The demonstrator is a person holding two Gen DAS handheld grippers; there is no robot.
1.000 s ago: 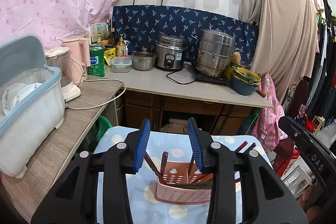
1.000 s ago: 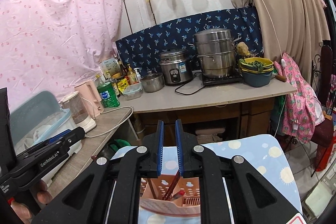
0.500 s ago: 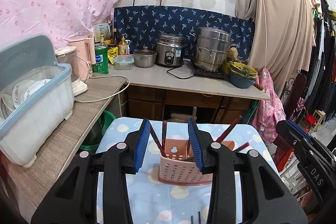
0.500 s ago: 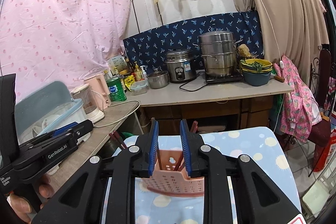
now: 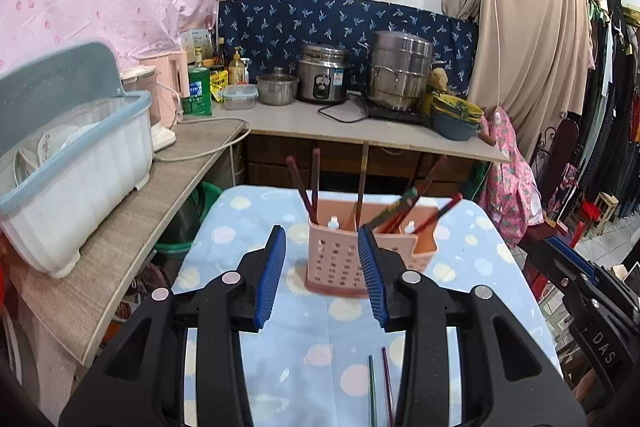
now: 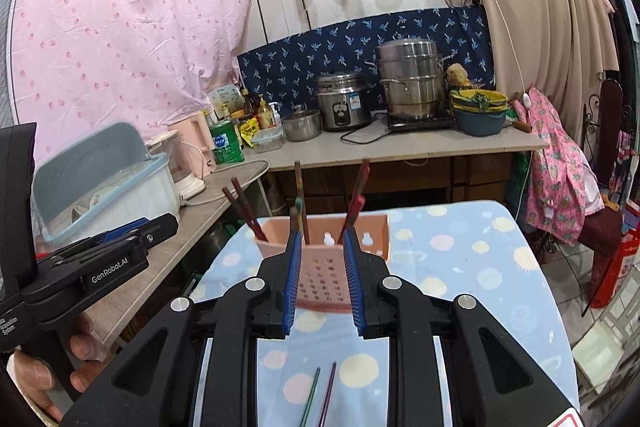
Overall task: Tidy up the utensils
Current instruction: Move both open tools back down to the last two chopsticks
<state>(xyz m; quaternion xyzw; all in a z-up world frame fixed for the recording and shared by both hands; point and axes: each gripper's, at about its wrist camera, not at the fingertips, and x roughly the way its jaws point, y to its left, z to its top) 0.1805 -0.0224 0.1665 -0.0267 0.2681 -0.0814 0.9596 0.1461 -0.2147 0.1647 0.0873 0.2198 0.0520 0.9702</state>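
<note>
A pink perforated utensil basket [image 5: 340, 259] stands on the blue dotted tablecloth [image 5: 332, 367] with several dark red and brown chopsticks [image 5: 314, 183] upright in it. It also shows in the right wrist view [image 6: 320, 279]. Two loose chopsticks, one green and one purple [image 5: 378, 387], lie on the cloth nearer to me; they also show in the right wrist view [image 6: 320, 395]. My left gripper [image 5: 322, 275] is open and empty, short of the basket. My right gripper [image 6: 320, 279] is open and empty, pulled back from the basket.
A wooden side counter [image 5: 132, 227] on the left carries a white dish rack with a blue lid [image 5: 68, 163]. The back counter [image 5: 360, 131] holds a rice cooker, a steel pot, bowls and bottles. Clothes hang on the right.
Both grippers have drawn back and up from the basket. My right gripper has opened wider. The two loose chopsticks on the cloth have come into view.
</note>
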